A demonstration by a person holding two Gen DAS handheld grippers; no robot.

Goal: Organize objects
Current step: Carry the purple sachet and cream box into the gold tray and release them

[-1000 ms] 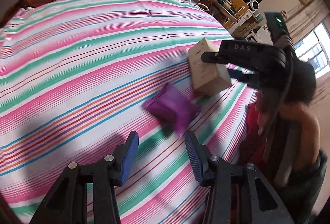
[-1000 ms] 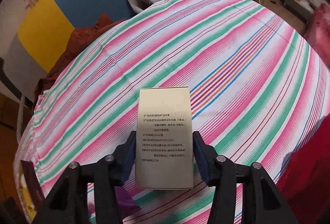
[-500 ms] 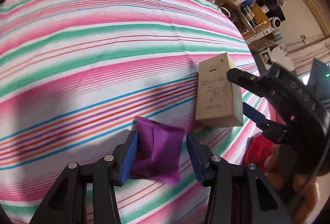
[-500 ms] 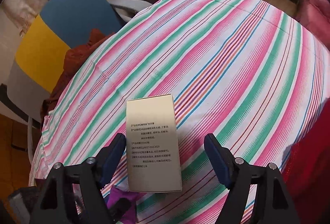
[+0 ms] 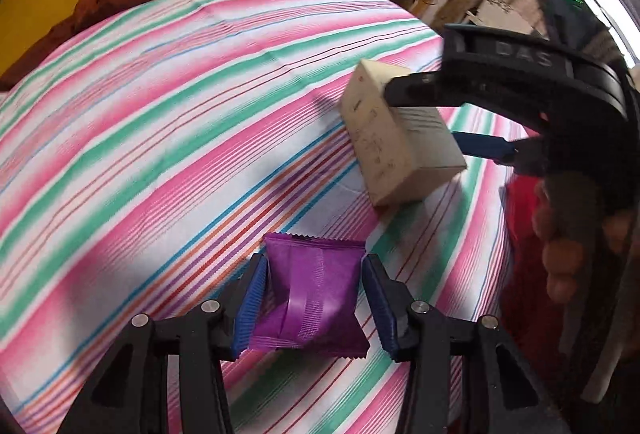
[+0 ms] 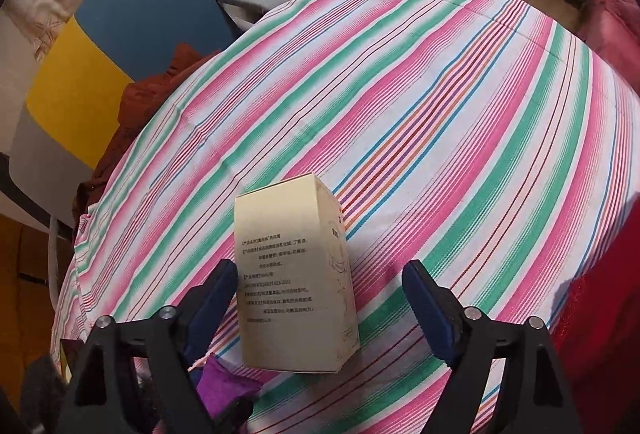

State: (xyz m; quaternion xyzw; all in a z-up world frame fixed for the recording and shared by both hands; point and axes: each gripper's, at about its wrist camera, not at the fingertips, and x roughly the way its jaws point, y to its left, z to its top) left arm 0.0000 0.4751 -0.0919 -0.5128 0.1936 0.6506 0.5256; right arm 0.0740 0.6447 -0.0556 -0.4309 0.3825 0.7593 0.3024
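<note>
A: Left gripper (image 5: 314, 300)?
B: Its jaws pinch the purple sachet (image 5: 310, 300) just above the striped worktop (image 5: 160, 138).
A: Right gripper (image 6: 318, 298)?
B: Jaws spread around the cream box (image 6: 292, 290), standing at the sachet's 1 o'clock.

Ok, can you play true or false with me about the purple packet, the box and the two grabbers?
1. The left gripper is squeezing the purple packet. True.
2. The right gripper is clamped on the box. False: its fingers are spread wide, with a gap on each side.
3. The box is blue. False: it is cream, with printed text.
4. The box stands on a striped cloth. True.
</note>
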